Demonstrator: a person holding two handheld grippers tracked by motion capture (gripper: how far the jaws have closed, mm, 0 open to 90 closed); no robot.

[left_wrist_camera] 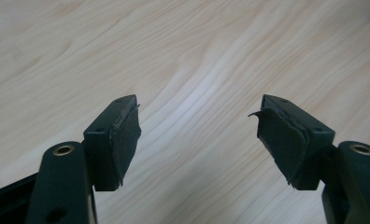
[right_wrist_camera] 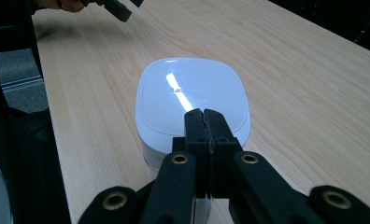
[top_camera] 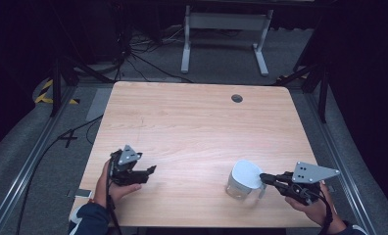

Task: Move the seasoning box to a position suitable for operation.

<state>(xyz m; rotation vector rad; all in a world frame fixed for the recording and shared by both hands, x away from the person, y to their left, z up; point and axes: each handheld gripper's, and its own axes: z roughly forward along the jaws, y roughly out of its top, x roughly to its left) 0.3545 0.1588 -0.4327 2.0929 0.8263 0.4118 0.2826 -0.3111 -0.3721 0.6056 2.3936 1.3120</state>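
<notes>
A clear container with a white square lid (top_camera: 244, 177) stands on the wooden table (top_camera: 192, 122) near its front right. From the right, my right gripper (top_camera: 263, 177) reaches it with its tips at the lid's edge. In the right gripper view the jaws are pressed together over the near rim of the white lid (right_wrist_camera: 192, 93), and the right gripper (right_wrist_camera: 204, 114) has nothing visible between its jaws. At the front left, my left gripper (top_camera: 152, 171) hovers low over bare wood. It stands open (left_wrist_camera: 199, 121) with its pads (left_wrist_camera: 127, 135) wide apart and empty.
A round cable hole (top_camera: 237, 98) sits at the table's far right. White desk legs (top_camera: 186, 44) and cables lie on the floor beyond the far edge. A small flat object (top_camera: 83, 193) lies off the table's left front corner.
</notes>
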